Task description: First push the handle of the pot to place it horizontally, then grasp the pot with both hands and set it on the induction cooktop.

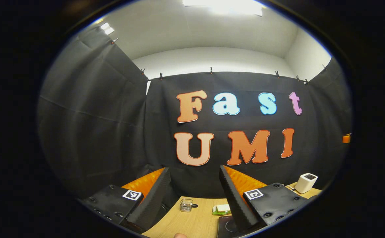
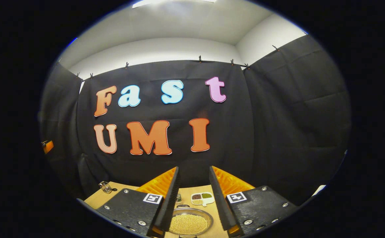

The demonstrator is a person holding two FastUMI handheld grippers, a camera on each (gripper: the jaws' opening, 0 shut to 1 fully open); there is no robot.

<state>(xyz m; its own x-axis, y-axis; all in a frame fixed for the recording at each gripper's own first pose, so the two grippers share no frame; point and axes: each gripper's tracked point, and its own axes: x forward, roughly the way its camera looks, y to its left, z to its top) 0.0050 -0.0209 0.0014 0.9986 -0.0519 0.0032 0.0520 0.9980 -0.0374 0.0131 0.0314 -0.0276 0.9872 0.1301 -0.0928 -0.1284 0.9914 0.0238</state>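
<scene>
A round metal pot point(image 2: 188, 223) holding yellow grains sits on the wooden table point(image 2: 126, 191), low between the fingers of my right gripper point(image 2: 194, 168). That gripper is open and held above the pot, touching nothing. In the left gripper view, a corner of the black induction cooktop point(image 1: 225, 226) with a ring mark lies flat on the table point(image 1: 192, 221), partly hidden behind one finger. My left gripper point(image 1: 194, 168) is open, raised above the table, with nothing between its fingers. The pot's handle is too small to make out.
A small glass jar point(image 1: 186, 205) and a green and white dish point(image 1: 221, 209) stand near the back wall. A white box point(image 1: 305, 182) sits at the far right. A divided dish of grains point(image 2: 202, 198) lies beyond the pot, and a glass jar point(image 2: 106, 187) at the far left.
</scene>
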